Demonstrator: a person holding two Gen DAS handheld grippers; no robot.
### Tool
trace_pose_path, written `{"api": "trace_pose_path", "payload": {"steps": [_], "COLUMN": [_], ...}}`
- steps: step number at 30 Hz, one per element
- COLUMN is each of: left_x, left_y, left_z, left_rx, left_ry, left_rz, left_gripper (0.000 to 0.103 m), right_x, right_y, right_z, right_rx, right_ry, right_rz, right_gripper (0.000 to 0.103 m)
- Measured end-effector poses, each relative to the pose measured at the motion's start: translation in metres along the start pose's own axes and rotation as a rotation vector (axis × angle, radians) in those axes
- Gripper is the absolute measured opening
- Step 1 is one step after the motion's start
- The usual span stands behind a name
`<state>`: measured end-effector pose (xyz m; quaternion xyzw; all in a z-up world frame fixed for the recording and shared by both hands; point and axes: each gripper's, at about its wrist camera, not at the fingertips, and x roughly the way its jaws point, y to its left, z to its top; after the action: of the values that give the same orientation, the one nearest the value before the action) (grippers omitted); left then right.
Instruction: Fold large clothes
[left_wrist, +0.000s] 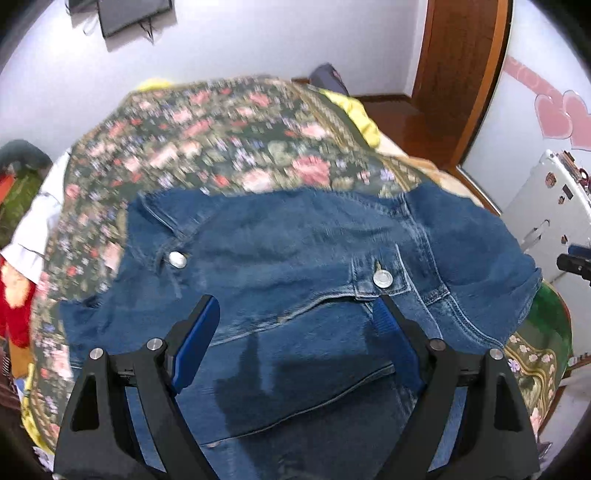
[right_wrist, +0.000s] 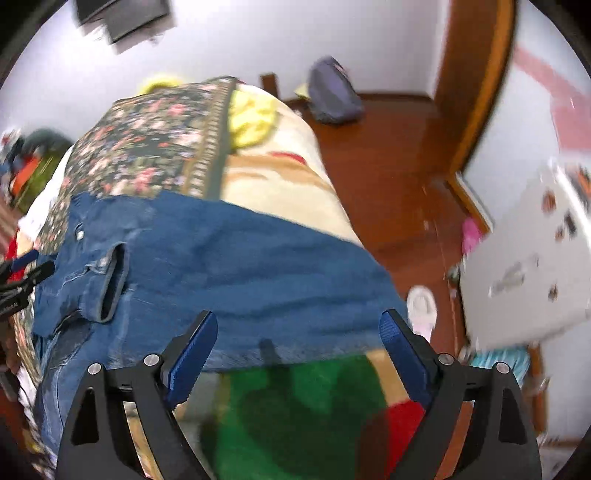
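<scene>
One denim jacket (left_wrist: 295, 266) lies spread across a bed, on a floral blanket (left_wrist: 207, 136), with folding barely begun as far as the cameras show. The left gripper (left_wrist: 295, 314) hovers over the middle of the garment, jaws wide apart and gripping nothing; two metal buttons (left_wrist: 382, 277) show on the cloth ahead of it. The right gripper (right_wrist: 298, 330) hangs over the jacket's near hem, where the denim meets a green and red blanket (right_wrist: 295, 406), its blue pads (right_wrist: 192, 354) likewise parted and empty. In the right wrist view a sleeve cuff (right_wrist: 112, 286) lies loose on top of the body of the garment, and the cloth is rumpled in places, so whether a first fold has been laid cannot be told. By the look of it most of the work remains: sleeves to bring in, the body to double over and the bundle to square off. A wooden floor (right_wrist: 388, 184) and a white cabinet (right_wrist: 535, 266) flank the bed.
</scene>
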<state>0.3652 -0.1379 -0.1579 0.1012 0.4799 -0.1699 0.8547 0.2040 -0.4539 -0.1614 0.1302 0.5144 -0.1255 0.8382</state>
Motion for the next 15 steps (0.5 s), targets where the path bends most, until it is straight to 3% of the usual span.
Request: {"api": "trace_pose_path", "payload": {"steps": [7,15], "left_x": [0.045,0.061], "left_y": [-0.008,0.001], "left_z": [-0.007,-0.011], "left_rx": [-0.011,-0.059], "left_ry": [0.108,0.125], "left_rz": [0.008,-0.013], "left_gripper": [0.085,0.091], "right_x": [0.046,0.09], "right_y": [-0.064,-0.079], "right_z": [-0.024,-0.025], "right_rx": [0.257,0.382], "right_ry": [0.135,0.2], "right_rz": [0.11,0.204], "right_gripper": [0.089,0.088]}}
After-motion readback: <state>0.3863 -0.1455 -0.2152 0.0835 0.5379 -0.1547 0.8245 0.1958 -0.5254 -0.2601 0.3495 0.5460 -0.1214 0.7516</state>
